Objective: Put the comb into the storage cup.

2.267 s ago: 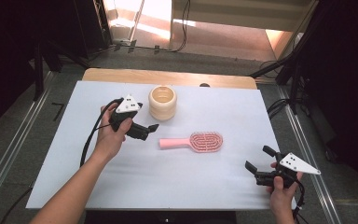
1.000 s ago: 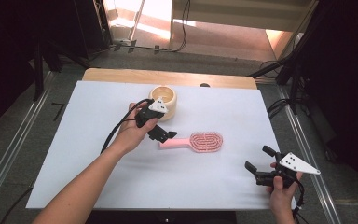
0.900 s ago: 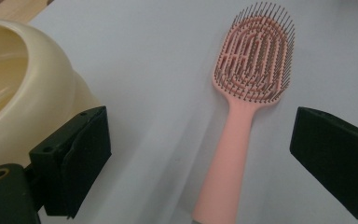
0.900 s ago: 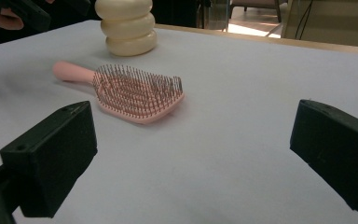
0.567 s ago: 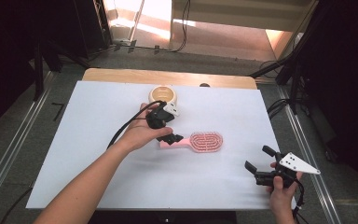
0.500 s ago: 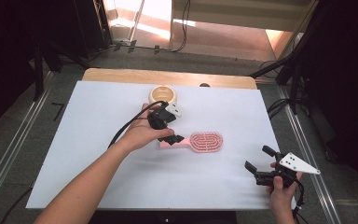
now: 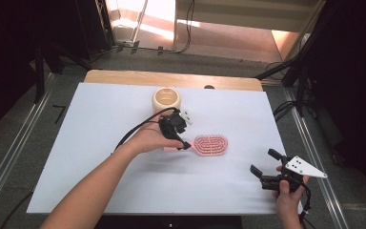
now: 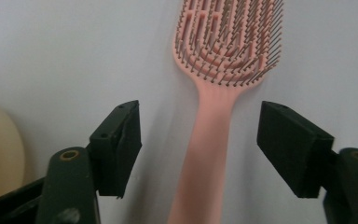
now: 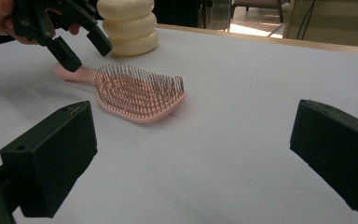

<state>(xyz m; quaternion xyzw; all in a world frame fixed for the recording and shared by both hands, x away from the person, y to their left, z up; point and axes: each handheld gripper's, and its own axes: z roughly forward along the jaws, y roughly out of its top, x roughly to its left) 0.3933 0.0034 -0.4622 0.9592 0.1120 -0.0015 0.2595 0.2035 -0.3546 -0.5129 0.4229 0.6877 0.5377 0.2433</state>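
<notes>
Pink hairbrush [image 8: 216, 121] handle between wide-apart left gripper [image 8: 200, 140] jaws, untouched, right gripper [image 7: 268, 168] jaws wide, empty

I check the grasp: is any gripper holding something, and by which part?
Nothing is held. The left gripper is open, its fingers either side of the hairbrush handle; the right gripper is open.

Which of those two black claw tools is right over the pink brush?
The left gripper: its open jaws straddle the brush's handle, beside the cream jar. The right gripper is open too, but sits apart near the table's front edge.
</notes>
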